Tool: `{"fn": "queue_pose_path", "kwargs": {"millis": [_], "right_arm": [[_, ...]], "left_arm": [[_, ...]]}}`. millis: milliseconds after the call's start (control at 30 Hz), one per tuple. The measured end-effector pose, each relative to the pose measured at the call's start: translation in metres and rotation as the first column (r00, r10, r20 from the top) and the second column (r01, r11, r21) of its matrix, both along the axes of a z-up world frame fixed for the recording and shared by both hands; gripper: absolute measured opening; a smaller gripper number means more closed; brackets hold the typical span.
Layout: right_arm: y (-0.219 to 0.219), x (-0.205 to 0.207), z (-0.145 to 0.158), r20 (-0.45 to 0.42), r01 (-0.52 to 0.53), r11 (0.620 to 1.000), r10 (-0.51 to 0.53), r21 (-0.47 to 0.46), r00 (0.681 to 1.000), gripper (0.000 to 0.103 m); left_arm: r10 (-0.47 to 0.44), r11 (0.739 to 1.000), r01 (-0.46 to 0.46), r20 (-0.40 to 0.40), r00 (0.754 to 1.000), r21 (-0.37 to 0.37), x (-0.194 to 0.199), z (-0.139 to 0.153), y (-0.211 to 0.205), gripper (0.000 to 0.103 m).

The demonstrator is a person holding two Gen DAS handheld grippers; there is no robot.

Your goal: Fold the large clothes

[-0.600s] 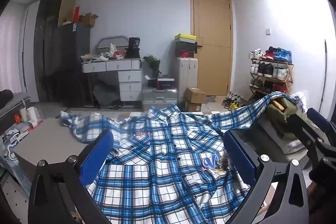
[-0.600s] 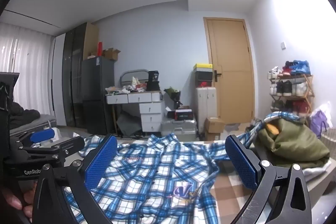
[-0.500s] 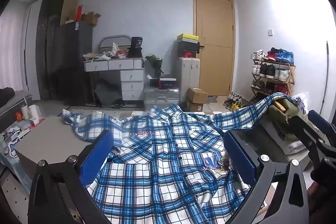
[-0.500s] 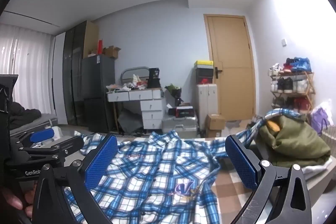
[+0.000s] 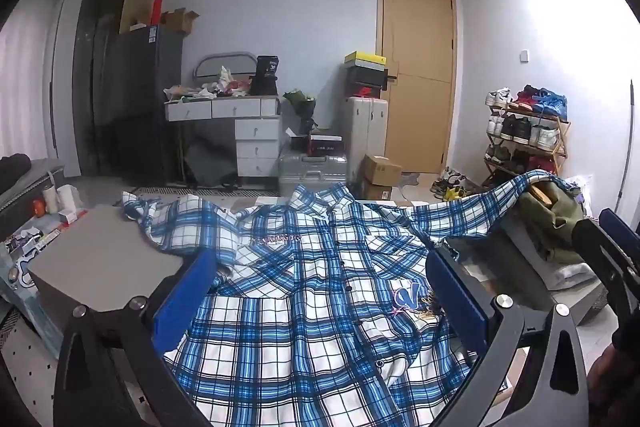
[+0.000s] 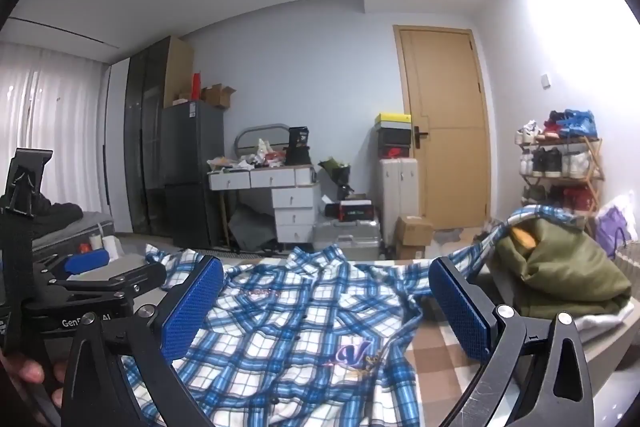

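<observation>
A blue-and-white plaid shirt (image 5: pixel 316 299) lies spread front-up on the table, collar toward the far edge, buttons closed. Its left sleeve is crumpled over a grey box, and its right sleeve drapes up over an olive-green bundle (image 5: pixel 556 211). My left gripper (image 5: pixel 320 291) hovers open over the shirt's lower body with nothing between its blue pads. In the right wrist view the same shirt (image 6: pixel 296 331) lies below my right gripper (image 6: pixel 326 303), which is also open and empty. The left gripper (image 6: pixel 80 287) shows at that view's left edge, held by a hand.
A grey box (image 5: pixel 100 259) sits on the table's left, with small bottles and packets beyond it. The olive bundle (image 6: pixel 560 267) rests on folded cloth at the right. Behind stand a white drawer desk (image 5: pixel 240 131), suitcases, cartons, a shoe rack (image 5: pixel 524 135) and a wooden door.
Both views have shifted slightly: the shirt sits a little lower and nearer in frame. Both grippers stay open and empty; the shirt has not moved.
</observation>
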State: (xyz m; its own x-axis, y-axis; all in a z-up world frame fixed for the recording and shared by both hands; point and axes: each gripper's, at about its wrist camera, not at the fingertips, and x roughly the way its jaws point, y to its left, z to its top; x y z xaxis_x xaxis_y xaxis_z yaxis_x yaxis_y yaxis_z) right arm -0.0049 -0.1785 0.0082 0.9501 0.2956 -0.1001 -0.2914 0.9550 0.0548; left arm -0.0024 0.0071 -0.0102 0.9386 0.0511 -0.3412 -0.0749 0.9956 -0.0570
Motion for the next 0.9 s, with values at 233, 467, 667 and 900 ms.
{"fn": "queue_pose_path", "kwargs": {"millis": [233, 467, 667, 900], "right_arm": [[-0.0016, -0.0032, 0.0009, 0.011, -0.016, 1.0, 0.015, 0.015, 1.0, 0.103], [-0.0013, -0.0056, 0.0017, 0.017, -0.016, 1.0, 0.016, 0.008, 1.0, 0.103], [-0.0018, -0.0068, 0.0008, 0.015, -0.013, 1.0, 0.013, 0.01, 1.0, 0.103], [-0.0038, -0.0063, -0.0003, 0.007, -0.005, 1.0, 0.005, 0.013, 1.0, 0.103]], "left_arm": [[-0.004, 1.0, 0.004, -0.012, 1.0, -0.007, 0.0002, 0.0013, 0.0017, 0.102], [-0.01, 1.0, 0.01, -0.014, 1.0, -0.006, -0.001, 0.0018, 0.0028, 0.102], [-0.017, 1.0, 0.017, -0.015, 1.0, 0.002, -0.0017, 0.0027, 0.0012, 0.102], [-0.017, 1.0, 0.018, -0.032, 0.999, 0.01, 0.0017, -0.0003, -0.0027, 0.102]]}}
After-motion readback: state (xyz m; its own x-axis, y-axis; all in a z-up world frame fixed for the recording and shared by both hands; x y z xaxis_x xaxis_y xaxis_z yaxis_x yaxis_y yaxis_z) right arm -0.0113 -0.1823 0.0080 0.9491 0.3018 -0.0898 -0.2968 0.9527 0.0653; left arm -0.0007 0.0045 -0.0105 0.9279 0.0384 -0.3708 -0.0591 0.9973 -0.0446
